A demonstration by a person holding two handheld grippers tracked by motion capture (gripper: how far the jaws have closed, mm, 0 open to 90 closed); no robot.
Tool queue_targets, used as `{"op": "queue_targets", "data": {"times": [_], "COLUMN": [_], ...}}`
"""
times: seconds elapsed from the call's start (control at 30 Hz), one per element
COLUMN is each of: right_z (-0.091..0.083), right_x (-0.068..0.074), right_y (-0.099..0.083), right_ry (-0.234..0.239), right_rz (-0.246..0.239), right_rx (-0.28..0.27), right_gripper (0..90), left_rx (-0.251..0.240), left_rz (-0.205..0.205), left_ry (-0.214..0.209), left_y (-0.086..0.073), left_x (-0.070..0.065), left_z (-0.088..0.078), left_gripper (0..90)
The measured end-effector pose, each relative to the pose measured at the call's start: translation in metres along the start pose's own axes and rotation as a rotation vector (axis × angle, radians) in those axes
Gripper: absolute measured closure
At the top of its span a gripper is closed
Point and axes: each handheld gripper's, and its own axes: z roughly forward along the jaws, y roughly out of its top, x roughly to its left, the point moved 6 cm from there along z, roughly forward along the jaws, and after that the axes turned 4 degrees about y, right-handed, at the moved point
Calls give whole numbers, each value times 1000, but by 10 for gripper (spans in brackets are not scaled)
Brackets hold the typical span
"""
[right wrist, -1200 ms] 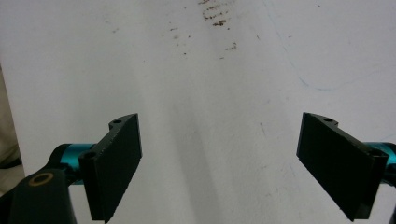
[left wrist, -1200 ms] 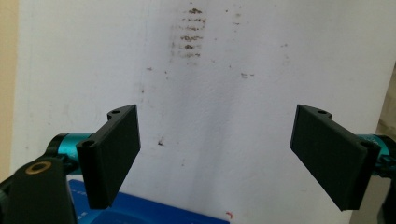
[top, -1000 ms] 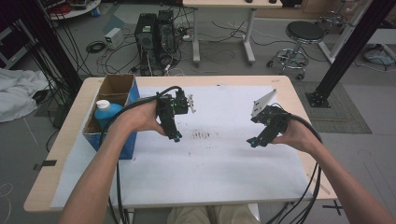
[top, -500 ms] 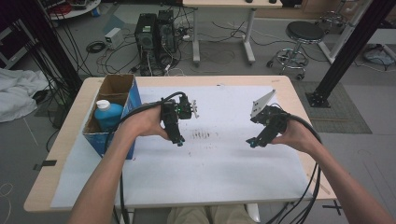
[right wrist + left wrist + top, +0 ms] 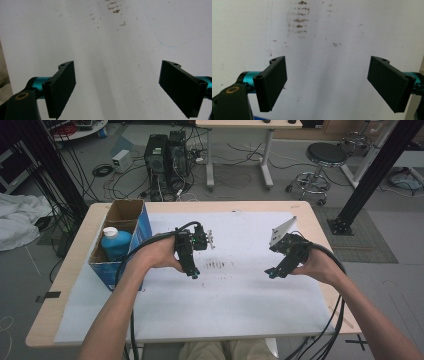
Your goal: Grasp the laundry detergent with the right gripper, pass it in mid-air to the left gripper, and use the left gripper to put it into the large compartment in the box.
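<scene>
A person's hands hold both grippers above a white sheet that covers the table. My left gripper hovers at centre left, jaws pointing down at the sheet. In the left gripper view that gripper is open with nothing between its black jaws, and a patch of dark smudges marks the paper ahead. My right gripper hangs at centre right, also tilted down. The right gripper view shows this gripper open and empty over bare paper. The same smudges lie between the two grippers.
A cardboard box with blue sides stands at the table's left edge and holds a blue bottle with a white cap. Cables trail from both grippers off the near edge. Computers, a stool and another desk stand beyond the table.
My left gripper has drifted a little to the right and toward the near side. The right gripper has barely moved.
</scene>
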Motion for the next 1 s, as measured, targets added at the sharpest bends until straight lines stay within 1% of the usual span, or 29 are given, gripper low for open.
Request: {"op": "queue_targets", "data": {"times": [0.5,0.7,0.77,1.0], "right_z": [1,1,1,1], "right_x": [1,1,2,1], "right_y": [1,1,1,1], "right_ry": [-4,-1,-2,-4], "right_rz": [0,-5,-3,-1], "right_rx": [3,4,3,1], "right_gripper": [132,132,132,132], "left_rx": [4,1,1,-1], "left_rz": [7,3,9,4], "left_ry": [-3,-4,-2,0], "left_y": [0,2,2,1], "left_x": [-2,-4,-4,-4], "left_z": [0,1,1,0], "left_gripper": [161,162,161,161]}}
